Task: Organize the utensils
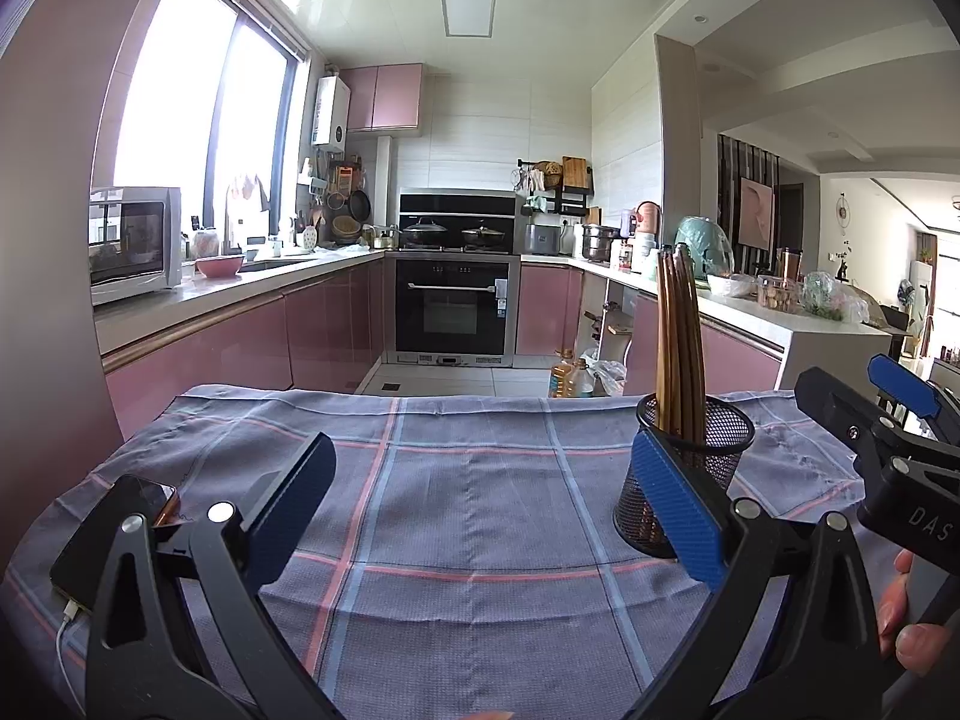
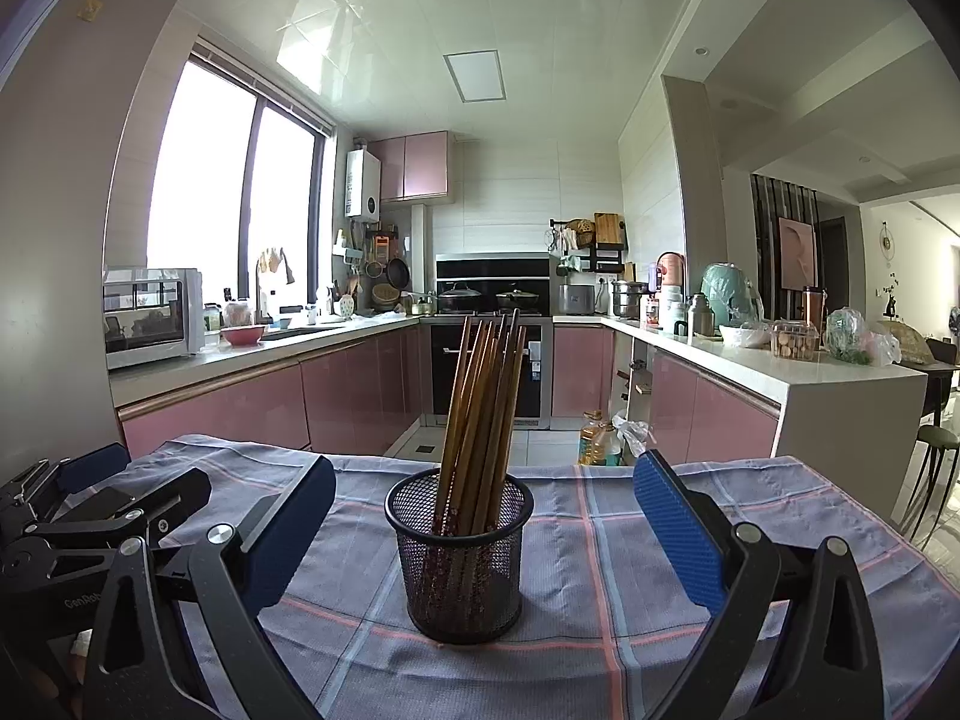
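A black mesh cup (image 2: 461, 564) stands upright on the checked cloth (image 2: 600, 600), holding several brown wooden chopsticks (image 2: 483, 414) that lean slightly right. My right gripper (image 2: 480, 540) is open, its blue pads on either side of the cup and apart from it. In the left wrist view the same cup (image 1: 714, 456) with its chopsticks (image 1: 678, 336) sits at the right, partly behind one blue pad. My left gripper (image 1: 486, 510) is open over bare cloth (image 1: 468, 510), nothing between its fingers. The right gripper's body (image 1: 888, 432) shows at the far right, with a hand (image 1: 906, 618) below it.
A phone (image 1: 114, 540) on a charging cable lies at the cloth's left edge beside the left gripper. Beyond the table's far edge is a kitchen with pink cabinets, an oven (image 2: 489, 372), oil bottles (image 2: 594, 438) on the floor and a cluttered counter (image 2: 780, 360) to the right.
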`<state>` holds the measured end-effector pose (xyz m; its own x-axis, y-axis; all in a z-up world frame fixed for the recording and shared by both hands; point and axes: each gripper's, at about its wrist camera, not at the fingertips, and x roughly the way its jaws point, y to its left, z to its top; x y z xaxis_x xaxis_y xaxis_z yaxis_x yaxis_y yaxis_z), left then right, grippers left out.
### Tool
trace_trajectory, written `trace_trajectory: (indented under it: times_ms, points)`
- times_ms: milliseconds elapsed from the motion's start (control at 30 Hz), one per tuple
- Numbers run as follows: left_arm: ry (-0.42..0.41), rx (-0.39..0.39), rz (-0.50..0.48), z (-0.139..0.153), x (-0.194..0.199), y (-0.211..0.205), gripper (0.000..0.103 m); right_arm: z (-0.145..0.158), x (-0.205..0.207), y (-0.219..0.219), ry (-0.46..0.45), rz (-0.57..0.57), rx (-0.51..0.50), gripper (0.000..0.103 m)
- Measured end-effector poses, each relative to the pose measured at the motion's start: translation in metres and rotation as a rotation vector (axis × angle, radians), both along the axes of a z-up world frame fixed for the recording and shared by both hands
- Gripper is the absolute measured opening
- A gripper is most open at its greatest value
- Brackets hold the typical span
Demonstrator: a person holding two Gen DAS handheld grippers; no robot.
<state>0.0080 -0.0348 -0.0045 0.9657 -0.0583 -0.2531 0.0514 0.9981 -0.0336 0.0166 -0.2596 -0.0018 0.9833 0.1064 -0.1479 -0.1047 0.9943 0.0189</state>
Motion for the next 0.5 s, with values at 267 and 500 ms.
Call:
trace_trajectory:
  times_ms: [267,500]
  points:
    - [0.000,0.000,-0.001,0.0000,-0.0001,0.0003,0.097,-0.0017,0.0002,0.0015,0.007,0.003,-0.003,0.096]
    - [0.001,0.000,0.000,0.0001,0.0001,0.0003,0.097,-0.0022,0.0004,0.0016,0.009,0.004,-0.003,0.096]
